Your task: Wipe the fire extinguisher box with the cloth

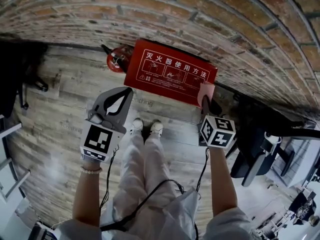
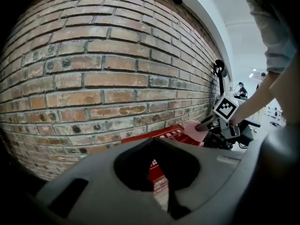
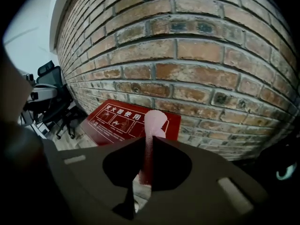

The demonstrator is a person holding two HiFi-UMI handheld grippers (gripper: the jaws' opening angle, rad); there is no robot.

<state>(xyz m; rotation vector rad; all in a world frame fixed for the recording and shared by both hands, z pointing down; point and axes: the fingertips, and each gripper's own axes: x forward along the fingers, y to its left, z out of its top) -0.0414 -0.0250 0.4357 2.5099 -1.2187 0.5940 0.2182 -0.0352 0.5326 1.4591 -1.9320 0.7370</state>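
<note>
The right gripper [image 3: 149, 142] fills the bottom of its own view with its grey body. Its jaws are pressed together on a strip of pink cloth [image 3: 154, 121], which stands up from between the tips. In the head view the cloth's free end lies over the right end of the fire extinguisher box [image 1: 170, 71]. No view shows whether it is pressed onto the lid.

The left gripper [image 2: 153, 138] has its jaws closed tip to tip with nothing between them. It hangs just off the box's near left corner without touching it.

The box is red and sits on the wooden floor [image 1: 65, 94] against the foot of the brick wall [image 1: 200, 14]. White characters across its lid read 灭火器使用方法. Below them is a row of white outlined pictograms and some small print, too small to read. A black-and-white square marker cube [image 1: 217, 131] sits on the right gripper, and the left gripper carries another.

A red cylinder [image 1: 117, 59] with black fittings stands just beside the box's left end, partly hidden behind it. To the right a black office chair [image 1: 255, 154] is cut off by the frame edge. The person's pale shoes [image 1: 137, 125] stand near the box, between the two grippers.
</note>
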